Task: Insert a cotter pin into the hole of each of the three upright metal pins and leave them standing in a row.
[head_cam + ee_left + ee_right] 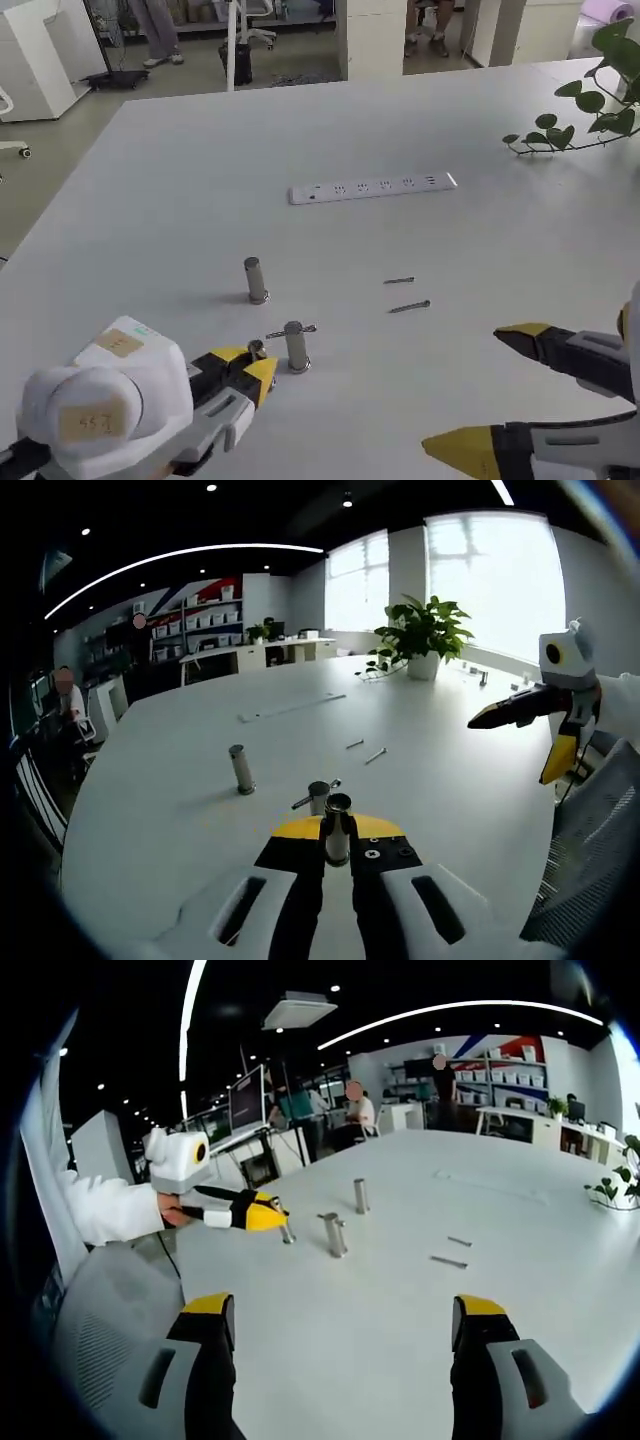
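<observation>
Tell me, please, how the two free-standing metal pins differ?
The far pin is bare; the near pin has a cotter pin through its top. The far pin stands alone; the near pin stands beside the left gripper, shut on a third pin. Both stand upright.

The table [420, 110] is showing a plain, pale grey-white with no pattern. The far metal pin [256, 280], the middle metal pin [296, 346] and the near metal pin [337, 830] are gleaming silver-grey. To the right, the farther cotter pin [398, 281] and the nearer cotter pin [410, 307] are looking a duller grey. The left claw [252, 368] is showing yellow tips over black, its body wearing white with tan labels. The right claw [461, 390] is showing yellow tips over black and light grey. The far power strip [372, 187] is looking white with dark sockets. At the far right, the plant [600, 100] is showing green leaves.
</observation>
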